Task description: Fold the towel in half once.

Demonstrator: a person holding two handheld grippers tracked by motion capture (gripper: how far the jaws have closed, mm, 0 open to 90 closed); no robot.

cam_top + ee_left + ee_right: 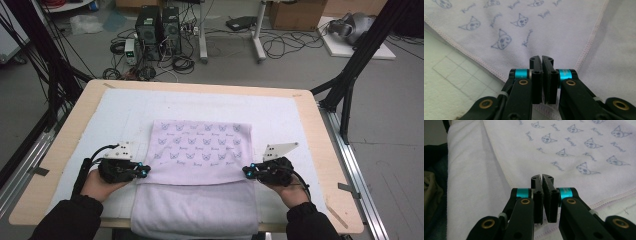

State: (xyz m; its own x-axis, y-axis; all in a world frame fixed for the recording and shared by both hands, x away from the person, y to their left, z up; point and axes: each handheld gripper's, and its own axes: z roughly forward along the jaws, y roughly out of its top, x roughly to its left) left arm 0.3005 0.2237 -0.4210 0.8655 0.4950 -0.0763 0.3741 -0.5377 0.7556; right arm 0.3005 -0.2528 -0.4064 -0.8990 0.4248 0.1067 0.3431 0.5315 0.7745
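A lilac towel printed with small cat faces lies folded on the table, its printed layer on top of a plain layer that reaches the front edge. My left gripper rests at the near left corner of the printed layer, jaws pressed together. In the left gripper view the gripper is shut over the towel's hemmed corner, no cloth seen between the pads. My right gripper sits at the near right corner. In the right gripper view the gripper is likewise shut above the towel's hem.
A white gridded mat covers the wooden table. Black frame poles stand at both sides. Computers and cables lie on the floor beyond the far edge.
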